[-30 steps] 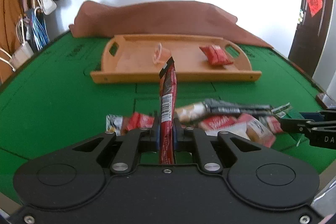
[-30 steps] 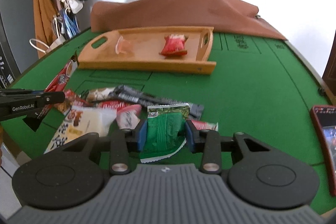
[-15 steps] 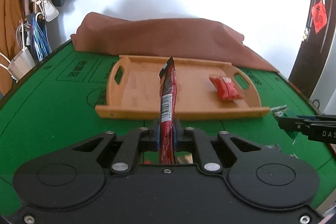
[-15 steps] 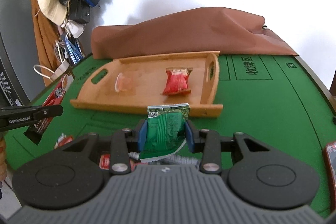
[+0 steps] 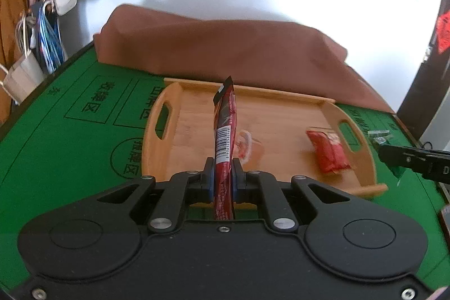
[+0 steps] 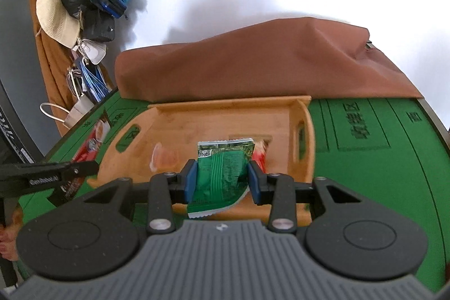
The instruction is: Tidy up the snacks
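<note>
My left gripper (image 5: 223,173) is shut on a long red snack stick packet (image 5: 225,128), held upright over the near edge of the wooden tray (image 5: 174,156). My right gripper (image 6: 222,179) is shut on a green snack packet (image 6: 222,173), held over the tray's (image 6: 213,114) near right part. In the tray lie a red snack packet (image 5: 329,155) at the right and a small clear pink-wrapped snack (image 5: 247,145) in the middle. The right gripper also shows at the right edge of the left wrist view (image 5: 393,156); the left gripper shows at the left of the right wrist view (image 6: 70,173).
The tray stands on a green felt table (image 5: 56,153) with printed markings. A brown cloth (image 5: 225,47) lies heaped behind the tray against the white wall. Hats and bags (image 6: 70,4) hang at the far left. A dark door (image 5: 433,47) is at the right.
Both grippers have moved forward from the snack pile to the tray, each keeping its packet. The pile on the table has dropped out of view.
</note>
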Tool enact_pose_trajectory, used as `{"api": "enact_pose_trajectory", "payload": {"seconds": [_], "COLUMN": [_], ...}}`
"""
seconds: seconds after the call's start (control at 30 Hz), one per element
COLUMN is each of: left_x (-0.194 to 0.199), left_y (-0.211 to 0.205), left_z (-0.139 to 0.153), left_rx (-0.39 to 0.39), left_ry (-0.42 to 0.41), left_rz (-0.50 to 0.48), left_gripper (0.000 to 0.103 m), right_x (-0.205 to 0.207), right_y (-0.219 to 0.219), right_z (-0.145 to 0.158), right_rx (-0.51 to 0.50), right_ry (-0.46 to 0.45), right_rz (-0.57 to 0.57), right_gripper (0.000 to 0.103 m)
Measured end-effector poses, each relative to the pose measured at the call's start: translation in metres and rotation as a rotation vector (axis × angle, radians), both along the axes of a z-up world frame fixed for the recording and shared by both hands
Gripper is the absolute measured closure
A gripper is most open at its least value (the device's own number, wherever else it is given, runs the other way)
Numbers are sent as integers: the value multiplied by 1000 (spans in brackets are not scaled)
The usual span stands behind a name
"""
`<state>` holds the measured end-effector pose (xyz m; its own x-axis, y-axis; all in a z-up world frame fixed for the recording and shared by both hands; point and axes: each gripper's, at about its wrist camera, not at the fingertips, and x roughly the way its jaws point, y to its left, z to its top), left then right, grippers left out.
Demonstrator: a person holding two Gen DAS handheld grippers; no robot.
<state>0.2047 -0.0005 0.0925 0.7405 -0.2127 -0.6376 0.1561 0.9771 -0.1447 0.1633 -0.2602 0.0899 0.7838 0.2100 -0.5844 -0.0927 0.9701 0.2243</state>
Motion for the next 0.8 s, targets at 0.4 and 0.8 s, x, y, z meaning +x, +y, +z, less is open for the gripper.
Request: {"api": "enact_pose_trajectory", "payload": {"seconds": [0.4, 0.8], "left_x": [80, 112], "left_y": [-7, -15], "left_z": [-36, -65], "left_rx": [39, 64], "left_ry": [96, 147], "left_rz": [59, 45], "left_gripper": [92, 92], "right_x": [86, 119], "right_y": [40, 59], "right_z": [-29, -59], "right_rx": [-64, -142], "right_ry": [129, 179], "right_rz": [8, 3], "right_gripper": [61, 61]}}
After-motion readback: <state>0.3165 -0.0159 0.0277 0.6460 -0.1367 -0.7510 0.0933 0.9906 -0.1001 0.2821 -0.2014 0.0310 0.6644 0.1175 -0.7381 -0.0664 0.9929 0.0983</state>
